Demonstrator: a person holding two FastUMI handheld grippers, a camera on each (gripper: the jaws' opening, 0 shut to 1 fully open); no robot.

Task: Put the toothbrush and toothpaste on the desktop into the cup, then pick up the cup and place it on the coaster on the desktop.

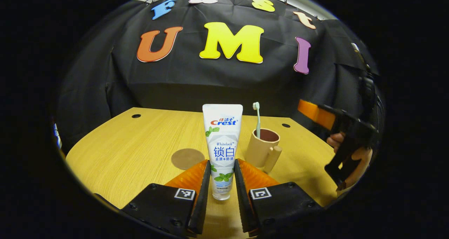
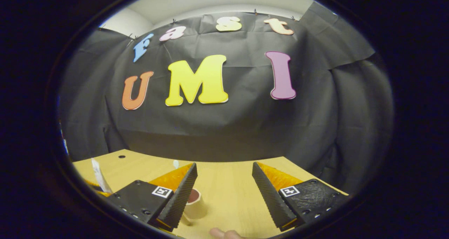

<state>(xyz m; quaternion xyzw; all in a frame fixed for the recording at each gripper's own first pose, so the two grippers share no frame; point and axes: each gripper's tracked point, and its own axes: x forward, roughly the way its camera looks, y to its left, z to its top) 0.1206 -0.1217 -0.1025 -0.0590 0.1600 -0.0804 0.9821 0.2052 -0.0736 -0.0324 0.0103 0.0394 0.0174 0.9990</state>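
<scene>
Left gripper view: your left gripper [image 1: 222,177] clamps the toothpaste [image 1: 222,144] upright, cap down. The cup [image 1: 262,148] stands just right, beyond it. Right gripper [image 2: 224,184] gapes wide, empty.

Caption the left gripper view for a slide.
Left gripper holds the toothpaste tube upright above the desktop, beside the cup already holding the toothbrush; coaster waits nearby.
</scene>
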